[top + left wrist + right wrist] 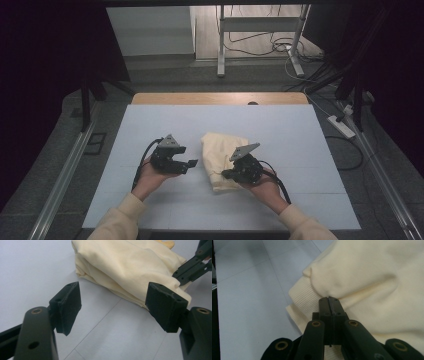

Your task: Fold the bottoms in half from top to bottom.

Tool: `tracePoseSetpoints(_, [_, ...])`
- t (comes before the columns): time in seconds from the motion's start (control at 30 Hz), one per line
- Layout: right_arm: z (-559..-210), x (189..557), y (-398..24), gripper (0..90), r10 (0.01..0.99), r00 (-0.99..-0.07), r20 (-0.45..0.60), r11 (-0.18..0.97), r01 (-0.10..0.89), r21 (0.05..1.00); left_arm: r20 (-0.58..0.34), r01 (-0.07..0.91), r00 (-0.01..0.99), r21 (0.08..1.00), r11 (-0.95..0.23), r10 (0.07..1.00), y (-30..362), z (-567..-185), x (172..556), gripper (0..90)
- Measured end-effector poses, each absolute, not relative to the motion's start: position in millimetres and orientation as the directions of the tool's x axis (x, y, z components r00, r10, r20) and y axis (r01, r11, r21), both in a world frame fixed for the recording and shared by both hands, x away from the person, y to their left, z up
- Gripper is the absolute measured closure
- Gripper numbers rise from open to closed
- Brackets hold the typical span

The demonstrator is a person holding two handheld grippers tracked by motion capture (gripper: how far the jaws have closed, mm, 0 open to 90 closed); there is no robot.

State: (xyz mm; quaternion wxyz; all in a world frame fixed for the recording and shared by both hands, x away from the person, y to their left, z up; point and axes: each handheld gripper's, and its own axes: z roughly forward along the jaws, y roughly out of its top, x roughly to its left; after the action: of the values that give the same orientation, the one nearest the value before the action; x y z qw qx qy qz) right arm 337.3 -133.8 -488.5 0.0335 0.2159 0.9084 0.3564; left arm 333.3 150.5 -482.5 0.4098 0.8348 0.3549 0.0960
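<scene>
Your folded cream garment [223, 159] lies just right of centre in the high view, on the pale blue-white mat [165, 120] that covers the table, its long side running from the upper middle down toward the lower right. In your left gripper view the same garment [130, 267] fills the upper centre and upper right as a stack of folded layers, with a small orange-yellow bit showing at the very top edge.

Your right gripper [227, 174] sits at the lower right edge of the garment in the high view. In your right gripper view its jaws are pressed flat together at the centre of the frame [329, 301], with the ribbed hem of the garment [377, 287] directly in front of them and touching the tips. Whether a thin fold of fabric is pinched between the pads is hard to tell from this angle; no cloth is visible in the seam between them.

Your left gripper [192, 164] rests left of centre in the high view, just beside the garment and apart from it. In its own view the jaws stand well apart [113, 306], nothing between them but bare mat, and the garment lies just beyond the tips.
</scene>
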Motion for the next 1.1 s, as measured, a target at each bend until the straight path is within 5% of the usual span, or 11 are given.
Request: tracePoseSetpoints(1.1, [-499,339,-138,89.1,0.415,-0.898,0.148,0.589,0.389,0.708,-0.124,0.510,0.730,0.754,-0.415,0.672,152,-483,331,27.4])
